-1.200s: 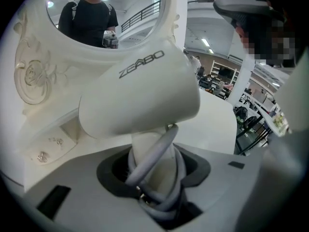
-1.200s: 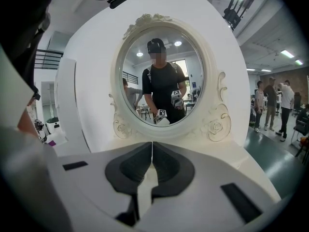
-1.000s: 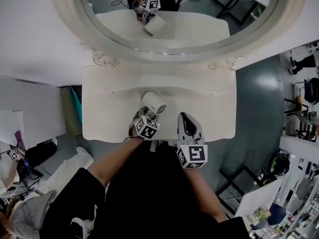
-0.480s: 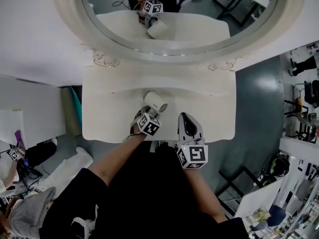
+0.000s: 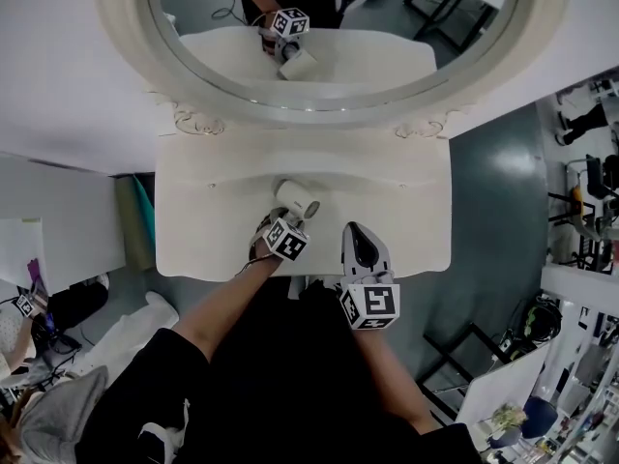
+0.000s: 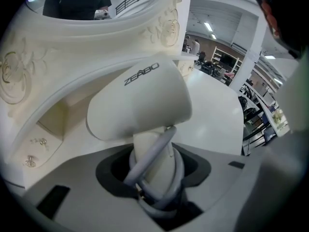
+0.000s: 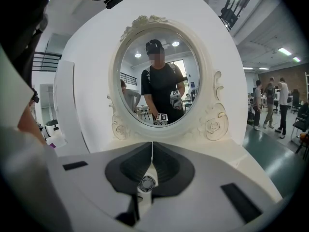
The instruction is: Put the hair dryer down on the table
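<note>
White hair dryer (image 5: 297, 200) clamped, left hand-held gripper (image 6: 154, 170), over table (image 5: 406, 211); right hand-held gripper (image 7: 152, 153) closed.

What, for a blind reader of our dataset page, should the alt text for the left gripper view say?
The left gripper clamps the handle of a white hair dryer, with the grey cord looped round that handle. Behind it are a white table and an ornate mirror frame.

black top (image 5: 280, 375), apparently short-sleeved. grey left gripper (image 6: 155, 178) and right gripper (image 7: 152, 154) carry black-and-white marker cubes (image 5: 370, 304) on the ends farthest from the table (image 5: 208, 225).
</note>
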Tool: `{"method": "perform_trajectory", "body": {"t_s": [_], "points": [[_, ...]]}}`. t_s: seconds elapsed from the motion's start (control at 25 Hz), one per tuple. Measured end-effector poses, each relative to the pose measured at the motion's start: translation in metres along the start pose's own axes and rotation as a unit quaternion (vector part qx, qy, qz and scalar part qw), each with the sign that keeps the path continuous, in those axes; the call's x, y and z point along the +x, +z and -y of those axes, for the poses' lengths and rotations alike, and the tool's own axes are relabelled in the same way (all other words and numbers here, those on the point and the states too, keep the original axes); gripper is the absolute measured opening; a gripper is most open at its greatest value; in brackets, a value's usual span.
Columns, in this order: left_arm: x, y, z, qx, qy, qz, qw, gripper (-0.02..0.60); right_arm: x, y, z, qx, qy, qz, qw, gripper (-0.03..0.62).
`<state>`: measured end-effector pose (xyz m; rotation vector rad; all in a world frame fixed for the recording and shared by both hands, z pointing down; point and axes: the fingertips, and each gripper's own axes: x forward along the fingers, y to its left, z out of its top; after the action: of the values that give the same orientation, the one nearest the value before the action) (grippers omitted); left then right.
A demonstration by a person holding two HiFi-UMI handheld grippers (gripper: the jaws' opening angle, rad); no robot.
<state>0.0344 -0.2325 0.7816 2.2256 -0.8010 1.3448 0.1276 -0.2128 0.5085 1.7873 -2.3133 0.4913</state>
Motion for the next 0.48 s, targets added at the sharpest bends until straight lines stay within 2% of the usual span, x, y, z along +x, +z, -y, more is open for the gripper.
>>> {"method": "perform_trajectory", "body": {"t_s": [0.12,0.28,0.48], "points": [[0.002,0.0,-0.002,0.002,0.004,0.0,1.0,0.196,-0.001,0.001,0.0,0.0,0.001,0.004,1.0,0.02],[0.003,0.002,0.006,0.008,-0.022,0.0,0.9997,0.203,-0.003,-0.002,0.001,0.004,0.003,0.002,1.0,0.02],[0.003,0.001,0.009,0.023,-0.03,0.002,0.9993,0.224,-0.004,-0.004,-0.002,0.008,0.007,0.002,1.0,0.02]]}}
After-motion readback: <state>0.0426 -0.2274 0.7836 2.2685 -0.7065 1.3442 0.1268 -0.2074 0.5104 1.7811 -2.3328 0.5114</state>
